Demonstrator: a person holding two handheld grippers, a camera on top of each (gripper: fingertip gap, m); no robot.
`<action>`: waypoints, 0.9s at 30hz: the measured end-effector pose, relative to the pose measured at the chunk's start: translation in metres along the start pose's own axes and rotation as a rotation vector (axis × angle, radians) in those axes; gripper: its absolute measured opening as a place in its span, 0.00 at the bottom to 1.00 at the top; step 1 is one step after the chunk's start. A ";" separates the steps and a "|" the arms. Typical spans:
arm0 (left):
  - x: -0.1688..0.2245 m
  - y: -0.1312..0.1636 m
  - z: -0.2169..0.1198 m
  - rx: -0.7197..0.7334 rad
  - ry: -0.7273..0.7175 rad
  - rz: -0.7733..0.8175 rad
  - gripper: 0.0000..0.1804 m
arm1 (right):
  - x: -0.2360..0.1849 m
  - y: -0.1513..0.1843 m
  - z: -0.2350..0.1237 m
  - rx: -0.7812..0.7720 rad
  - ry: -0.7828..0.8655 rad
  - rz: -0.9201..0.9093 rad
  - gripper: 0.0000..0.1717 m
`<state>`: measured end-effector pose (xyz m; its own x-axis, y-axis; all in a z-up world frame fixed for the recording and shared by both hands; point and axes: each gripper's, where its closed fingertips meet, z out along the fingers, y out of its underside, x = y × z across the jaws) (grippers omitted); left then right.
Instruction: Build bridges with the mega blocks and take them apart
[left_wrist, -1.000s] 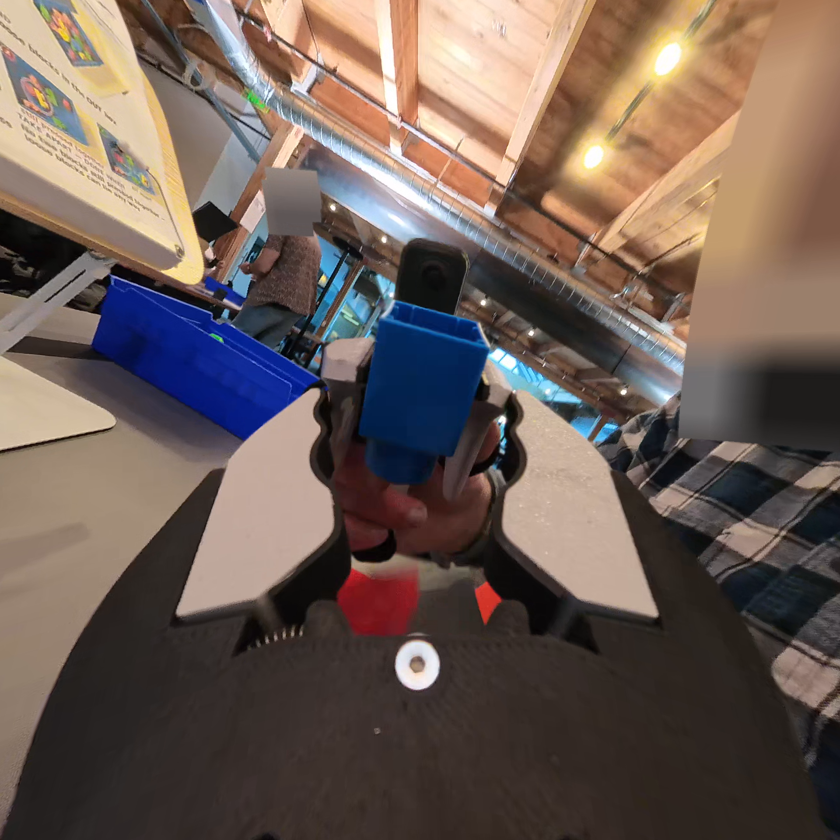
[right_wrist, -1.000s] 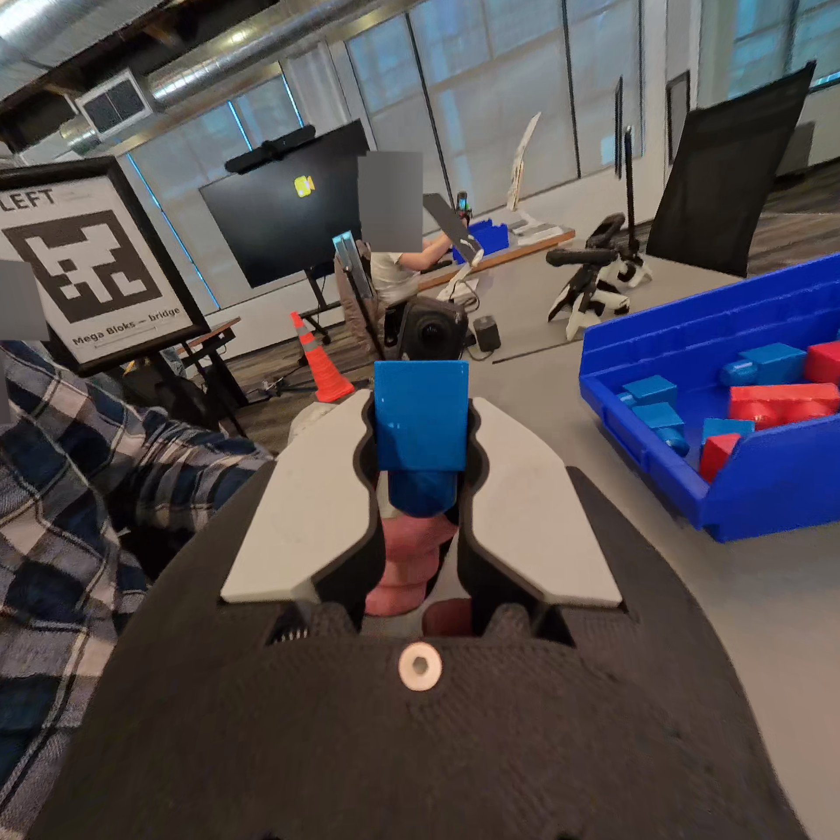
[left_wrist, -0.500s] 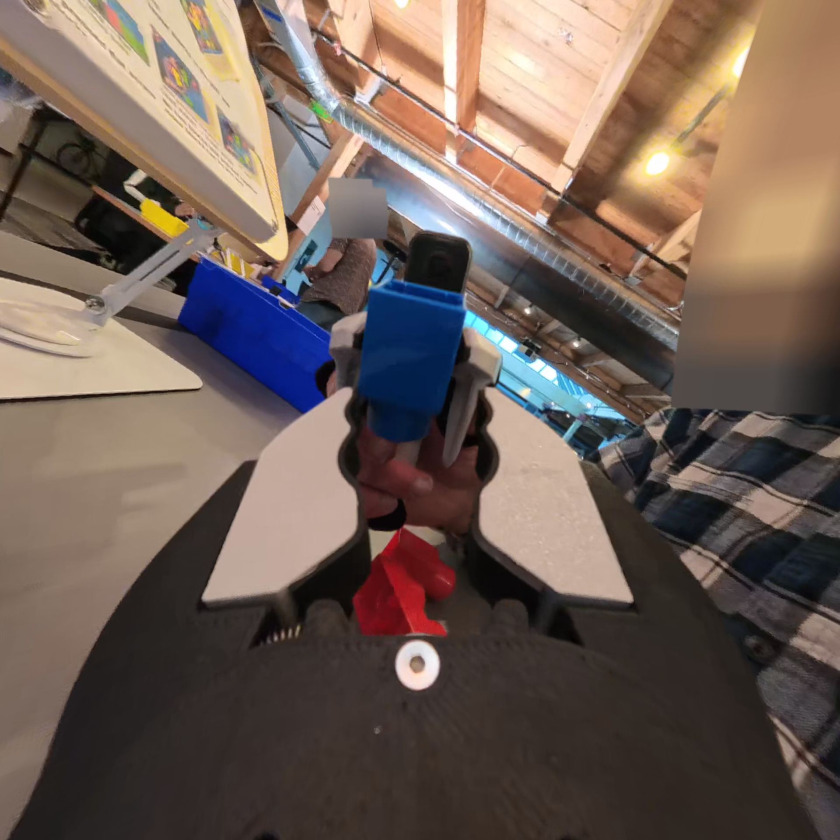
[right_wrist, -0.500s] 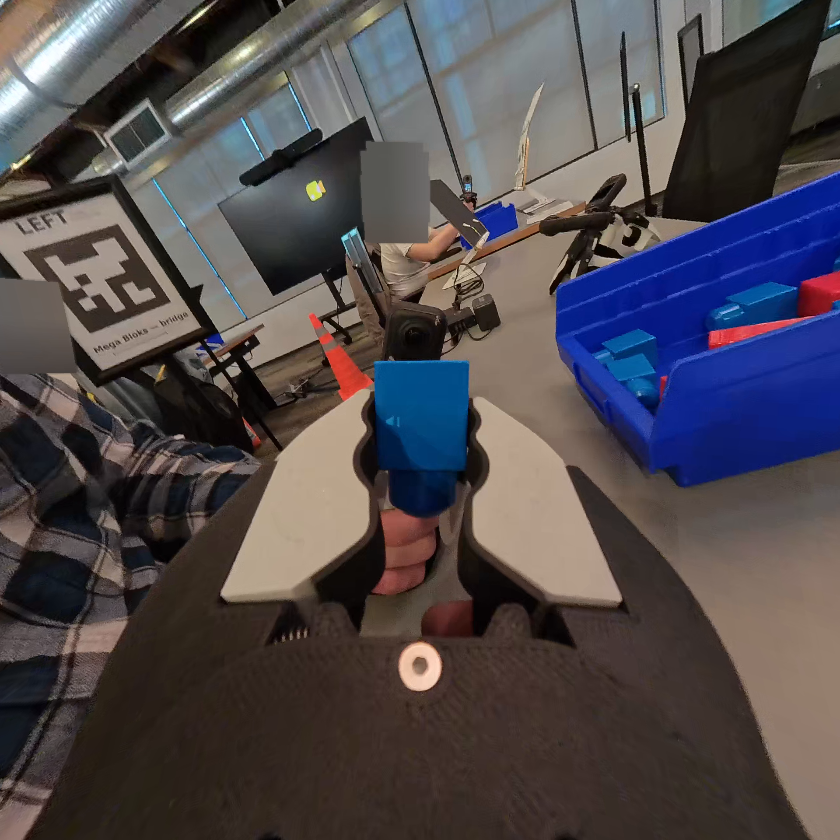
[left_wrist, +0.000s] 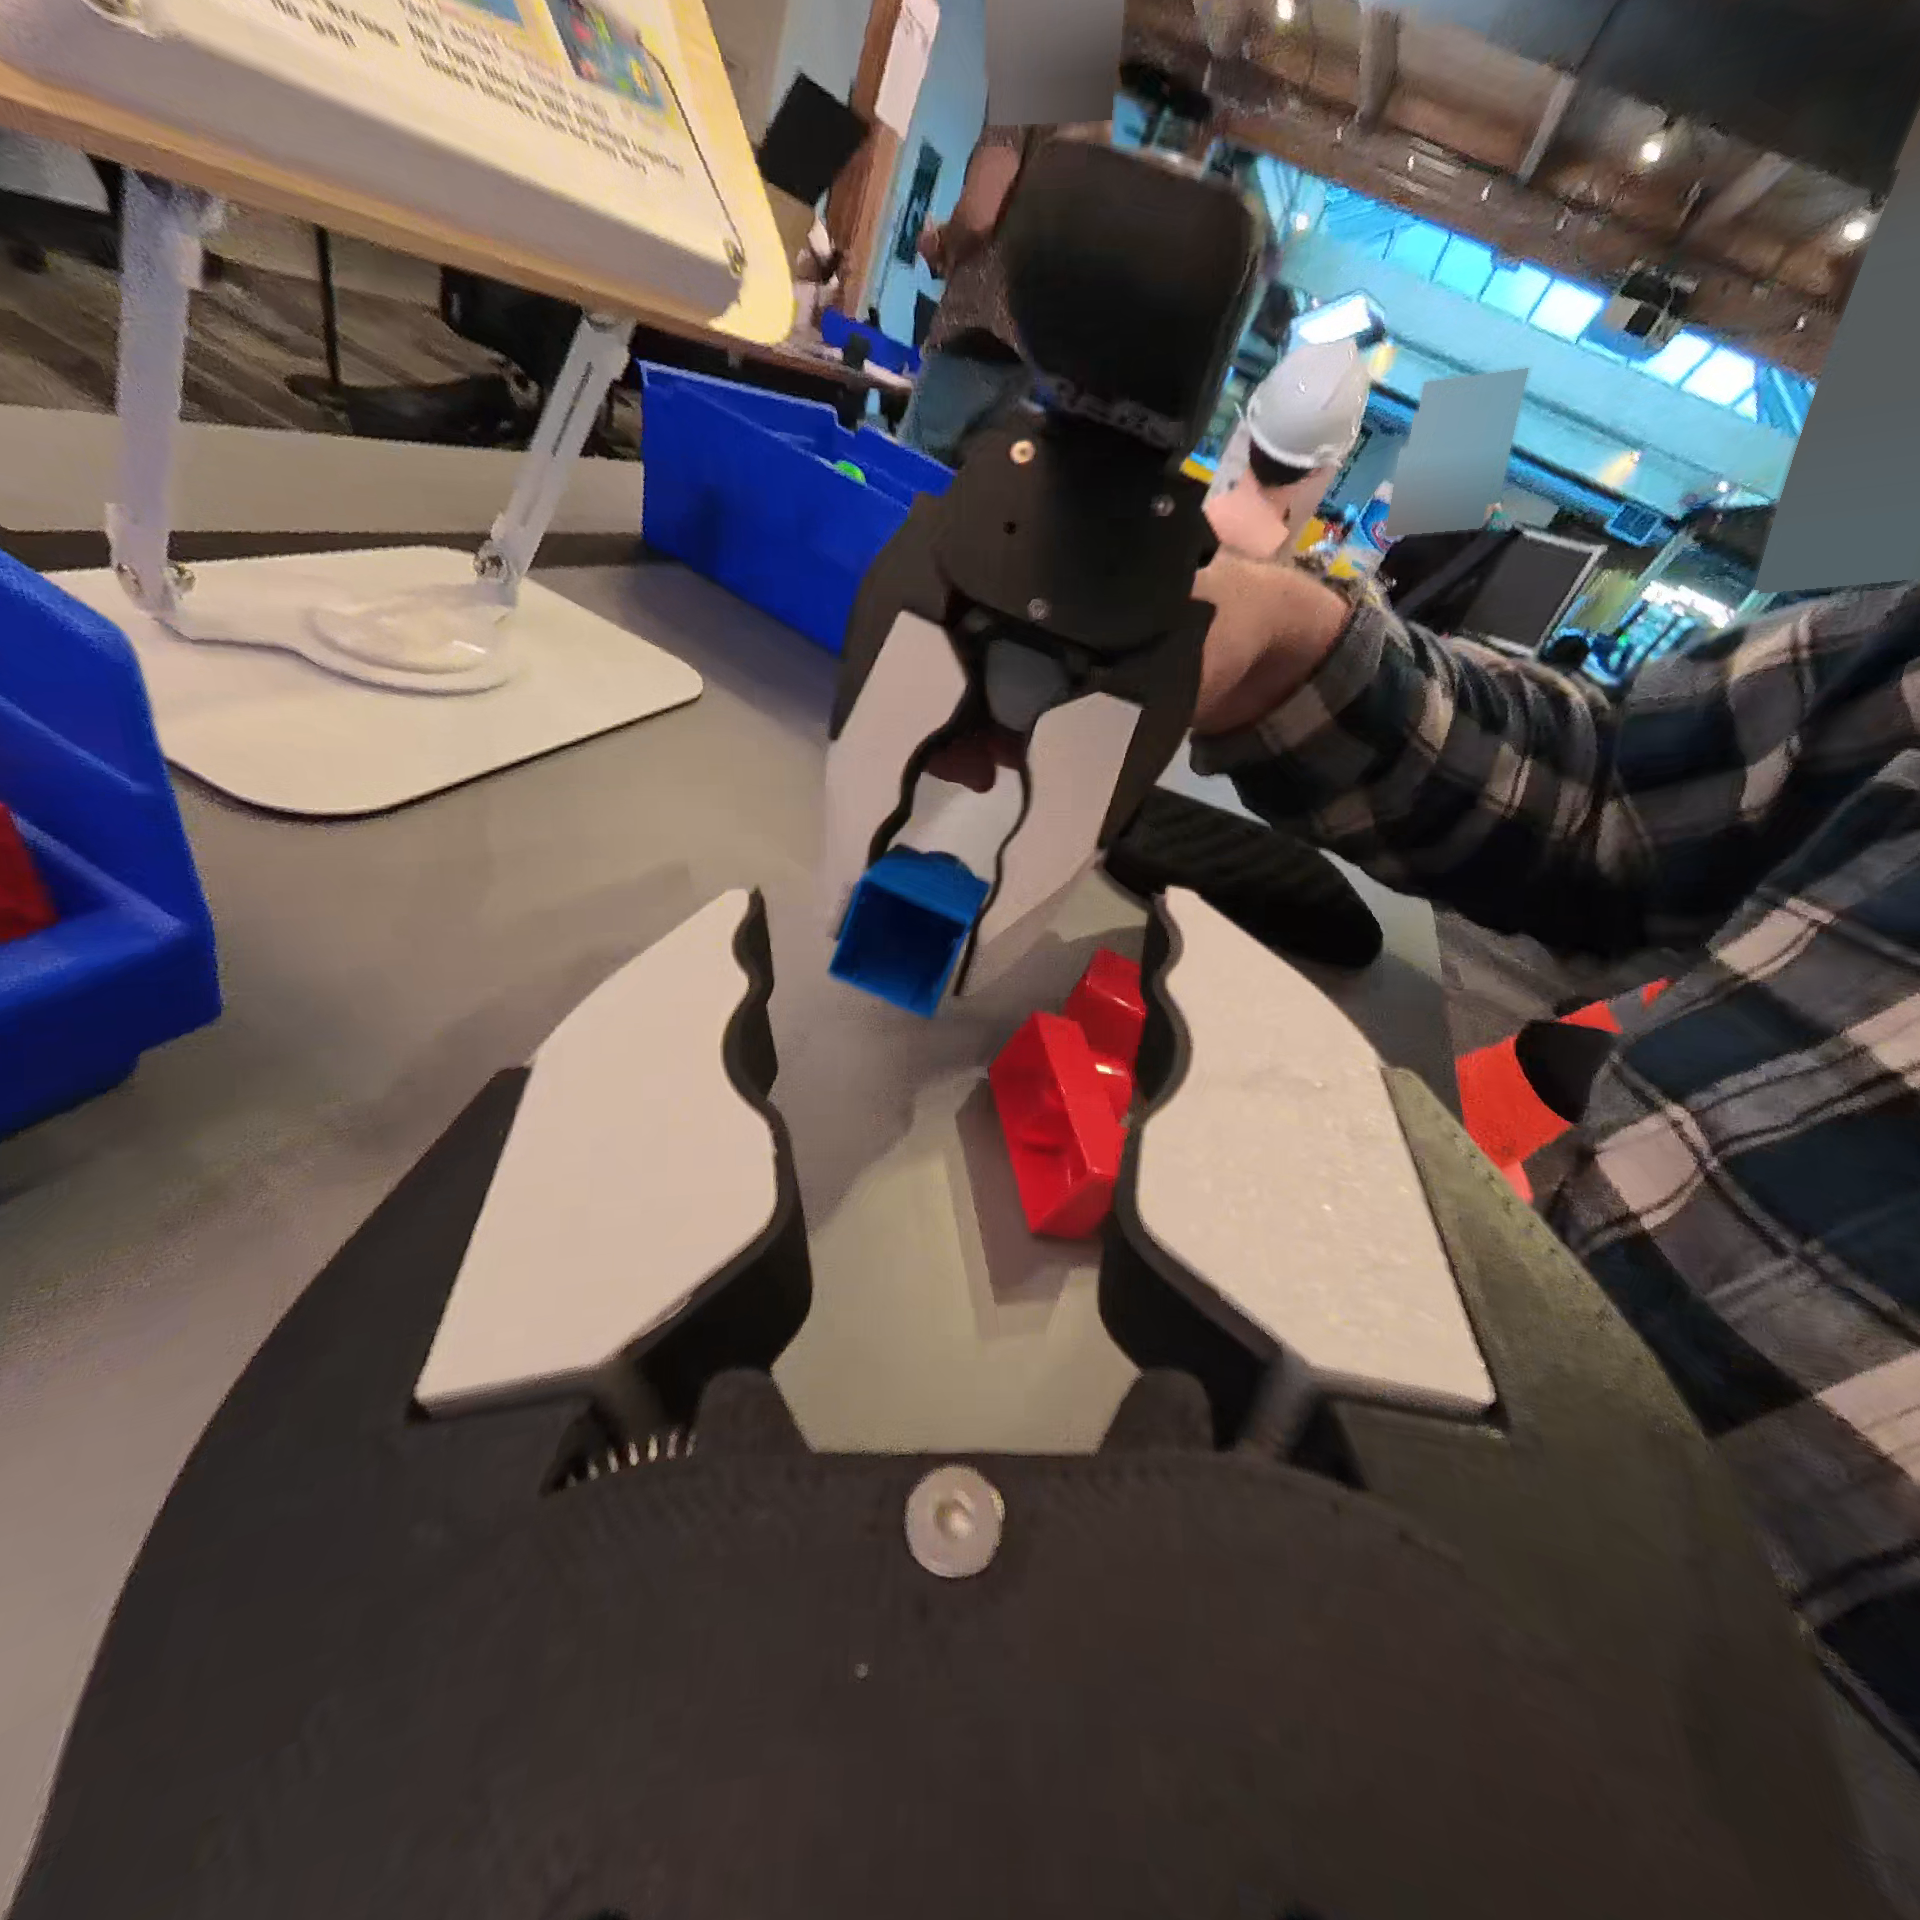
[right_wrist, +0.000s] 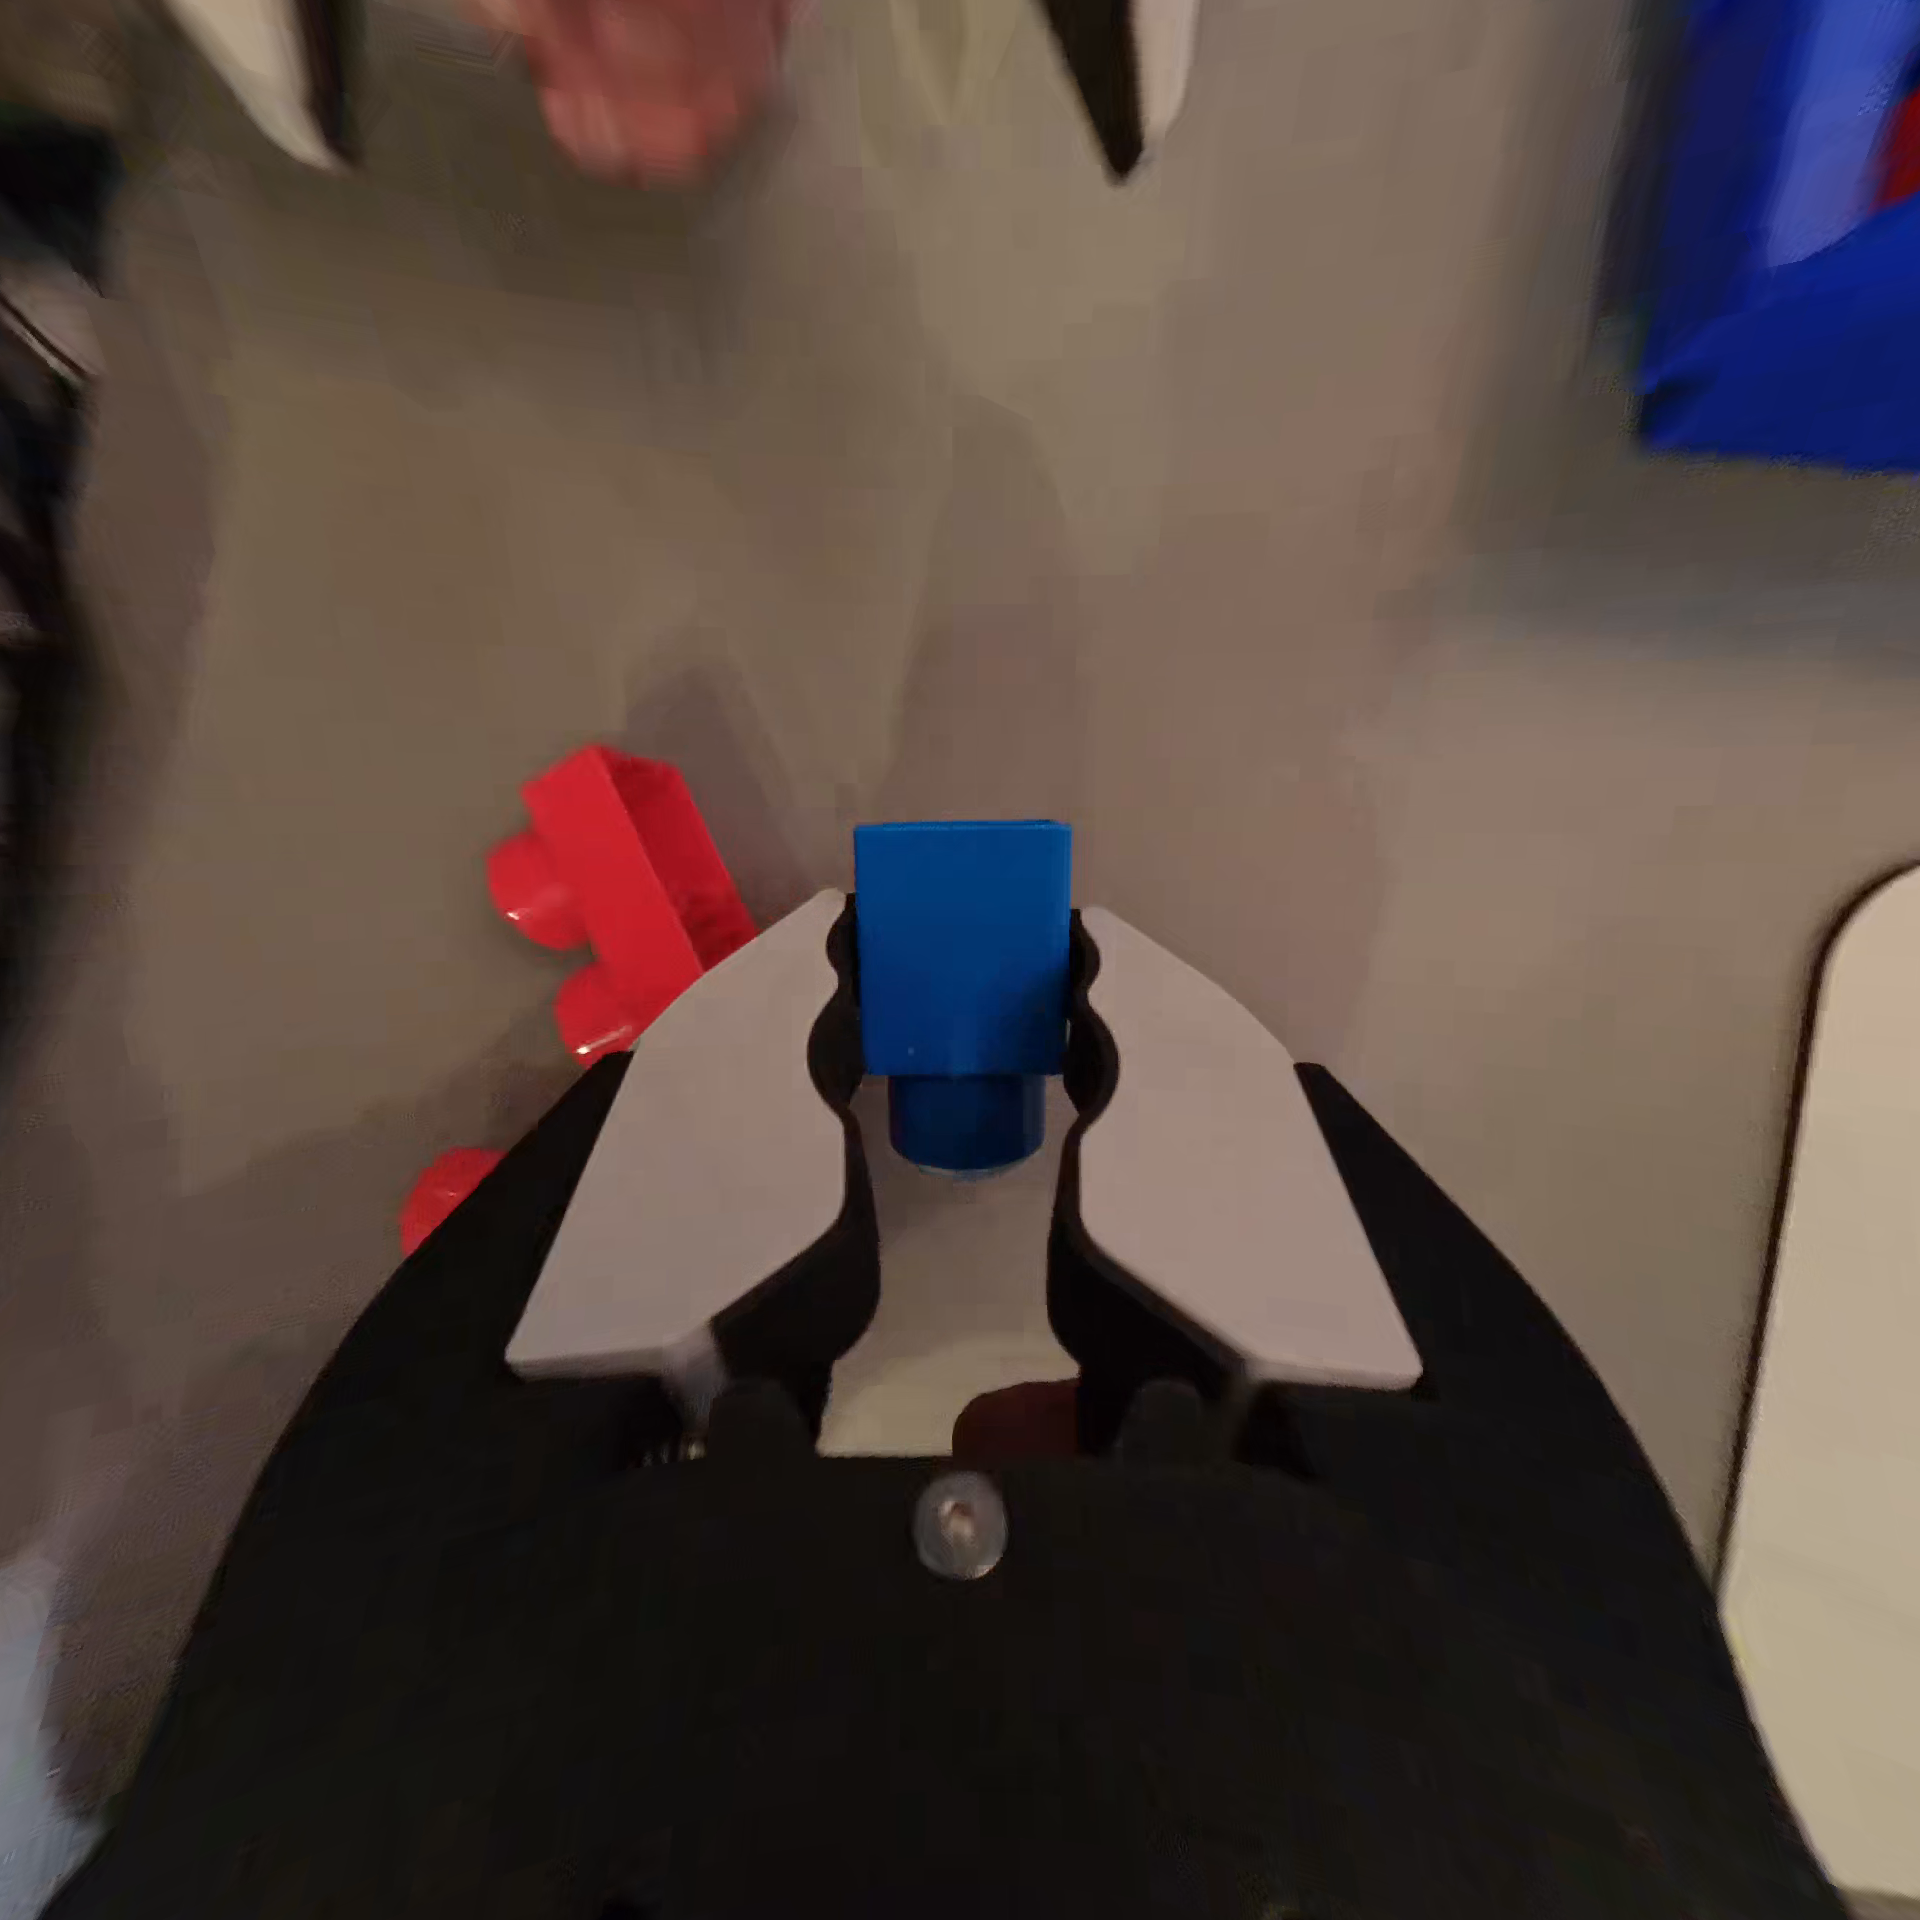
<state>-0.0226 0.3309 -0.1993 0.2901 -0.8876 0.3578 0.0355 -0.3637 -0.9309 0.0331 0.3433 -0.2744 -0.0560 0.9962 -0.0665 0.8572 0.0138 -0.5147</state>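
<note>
Right hand-held gripper (right_wrist: 961, 987) clamps blue block (right_wrist: 961, 945); red block (right_wrist: 613, 894) lies left.

Printed instruction board (left_wrist: 436, 125), upper left of the left wrist frame, on a white stand: carries text lines and small colour pictures, blurred. No other writing seen.

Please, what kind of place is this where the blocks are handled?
Probably a shared workshop or lab set up for recording block tasks: grey tables, blue bins for toy blocks, an instruction board on a stand, and other people working behind.
</note>
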 end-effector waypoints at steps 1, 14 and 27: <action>0.002 0.002 -0.001 -0.016 0.004 0.001 0.38 | -0.002 0.004 0.008 -0.069 0.007 -0.040 0.21; 0.019 0.024 -0.003 -0.166 -0.008 0.063 0.43 | -0.026 0.016 -0.028 -0.056 0.129 0.016 0.34; 0.028 0.037 -0.005 -0.189 0.032 0.036 0.43 | -0.065 0.067 -0.029 -0.021 0.272 0.271 0.02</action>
<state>-0.0185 0.2914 -0.2237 0.2575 -0.9085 0.3291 -0.1558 -0.3752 -0.9138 0.1092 0.2817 -0.2795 0.3097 0.9503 0.0328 0.8329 -0.2545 -0.4914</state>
